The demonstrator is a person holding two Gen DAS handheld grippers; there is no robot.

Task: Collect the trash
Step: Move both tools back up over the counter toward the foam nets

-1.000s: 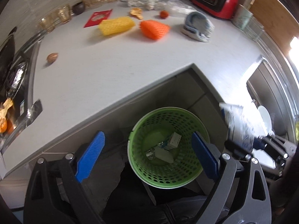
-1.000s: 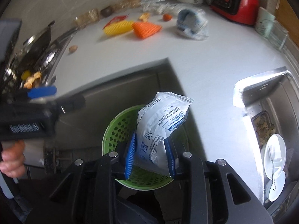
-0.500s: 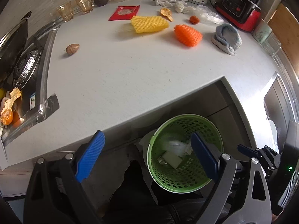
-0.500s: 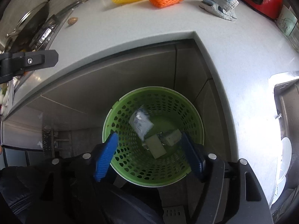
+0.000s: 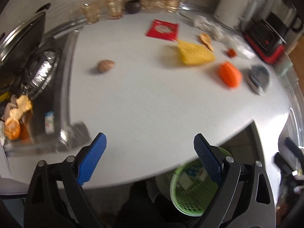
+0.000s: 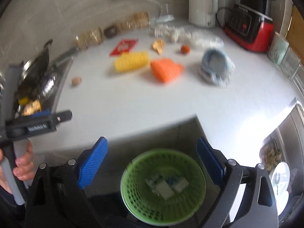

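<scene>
A green perforated trash basket (image 6: 163, 188) stands on the floor below the counter corner, with white wrappers (image 6: 167, 187) inside; it also shows in the left wrist view (image 5: 191, 191). My right gripper (image 6: 152, 163) is open and empty above the basket. My left gripper (image 5: 150, 157) is open and empty over the counter's front edge. On the white counter lie a yellow foam net (image 5: 195, 53), an orange foam net (image 5: 229, 74), a red packet (image 5: 163, 29), a brown nut (image 5: 105, 65) and orange peel (image 5: 206, 39).
A grey-blue cloth (image 6: 215, 64) and a small red fruit (image 6: 185, 49) lie on the counter. A white kettle (image 6: 202, 3) and a red appliance (image 6: 248, 32) stand at the back. A stove with a pan (image 5: 24, 43) is at the left, a sink (image 6: 273, 152) at the right.
The right gripper opened and dropped the white wrapper into the basket, then lifted back. Both grippers swung up toward the counter; the left one moved leftward over the counter edge.
</scene>
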